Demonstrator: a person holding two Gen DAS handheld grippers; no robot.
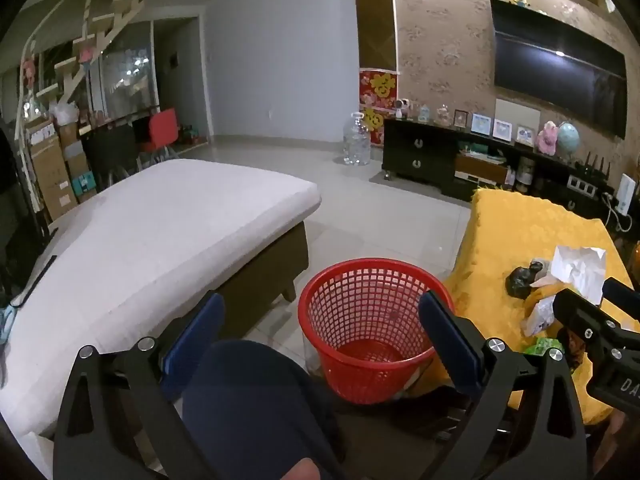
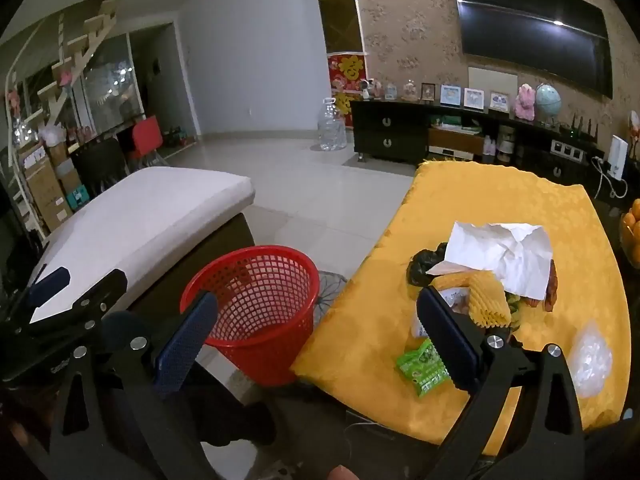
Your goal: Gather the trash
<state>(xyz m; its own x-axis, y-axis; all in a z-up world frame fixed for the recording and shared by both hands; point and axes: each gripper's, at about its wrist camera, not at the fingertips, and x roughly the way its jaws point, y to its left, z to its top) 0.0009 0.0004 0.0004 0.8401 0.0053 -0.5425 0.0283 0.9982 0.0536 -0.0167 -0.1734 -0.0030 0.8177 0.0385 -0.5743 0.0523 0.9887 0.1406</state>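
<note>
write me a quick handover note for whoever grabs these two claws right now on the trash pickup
Left claw: open, holding nothing, above the red basket.
Right claw: open, holding nothing, between the basket and the yellow-covered table.
Trash is all on the table: white paper, black bag, yellow foam net, green wrapper, clear plastic.
Done: nothing visible in the basket.
Left: pick up each piece and drop it in the basket.
</note>
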